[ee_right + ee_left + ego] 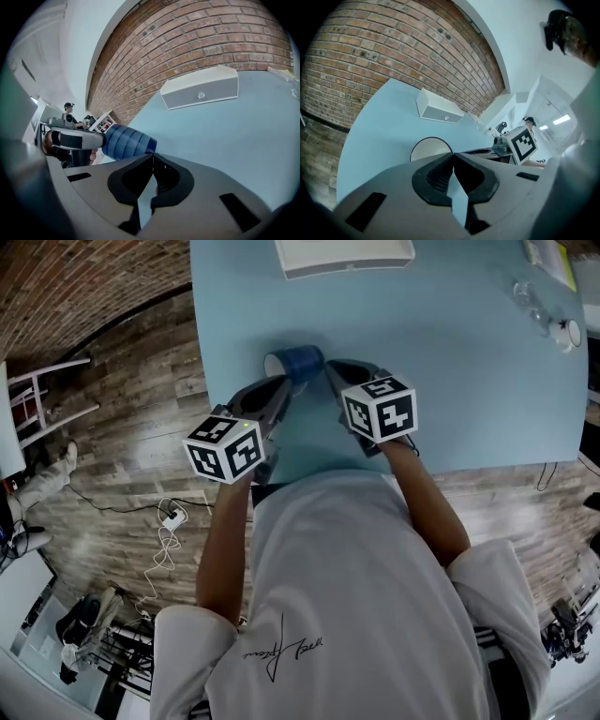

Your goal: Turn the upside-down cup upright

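- So, the ribbed blue plastic cup is lying on its side on the pale blue table, not far from the edge nearest you, with its pale inside and open mouth facing your left.
- Your left gripper sits at the mouth end of the cup. In the left gripper view its jaws are pressed together at the tips with nothing between them, and the cup's round rim shows just beyond them.
- Your right gripper sits at the cup's closed end. In the right gripper view its jaws also meet at the tips and hold nothing, and the cup's ribbed wall lies just past them, a little to the left.
- The cup lies between the two gripper tips. Whether either tip actually touches it can't be told from these views.
- A long white rectangular box stands at the far side of the table, well apart from the cup, by the red brick wall.
- A clear plastic bottle lies near the far right corner of the table.
- To your left the wooden plank floor carries a loose white cable.
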Demonstrator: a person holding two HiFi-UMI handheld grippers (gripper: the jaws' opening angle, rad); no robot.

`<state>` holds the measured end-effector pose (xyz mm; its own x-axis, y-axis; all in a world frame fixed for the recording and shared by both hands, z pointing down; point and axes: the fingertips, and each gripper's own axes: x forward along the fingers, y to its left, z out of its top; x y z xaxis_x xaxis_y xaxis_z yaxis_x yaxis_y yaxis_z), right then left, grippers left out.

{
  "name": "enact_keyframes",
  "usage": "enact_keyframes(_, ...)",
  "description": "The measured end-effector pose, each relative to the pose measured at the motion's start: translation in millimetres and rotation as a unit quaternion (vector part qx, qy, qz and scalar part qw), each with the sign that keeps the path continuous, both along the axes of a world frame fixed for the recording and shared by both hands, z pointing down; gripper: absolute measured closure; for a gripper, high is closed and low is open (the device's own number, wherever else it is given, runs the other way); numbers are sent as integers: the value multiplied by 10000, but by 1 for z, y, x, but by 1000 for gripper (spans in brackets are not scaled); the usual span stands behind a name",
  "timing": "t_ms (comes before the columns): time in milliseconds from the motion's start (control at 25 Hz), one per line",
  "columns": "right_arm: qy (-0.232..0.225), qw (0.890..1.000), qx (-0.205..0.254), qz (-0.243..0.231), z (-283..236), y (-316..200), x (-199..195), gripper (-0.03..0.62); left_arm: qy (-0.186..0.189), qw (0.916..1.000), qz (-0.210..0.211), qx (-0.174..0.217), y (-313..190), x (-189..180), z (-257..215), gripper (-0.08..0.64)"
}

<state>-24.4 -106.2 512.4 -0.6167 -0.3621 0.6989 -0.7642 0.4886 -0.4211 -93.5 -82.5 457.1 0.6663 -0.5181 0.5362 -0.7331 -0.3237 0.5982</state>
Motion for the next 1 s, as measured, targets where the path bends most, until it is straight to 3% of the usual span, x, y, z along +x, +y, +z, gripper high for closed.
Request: enact_keyframes(1000, -310, 9992, -94, 233, 1, -6, 5, 571, -132, 9997, 197, 32, -11, 23, -9, 541)
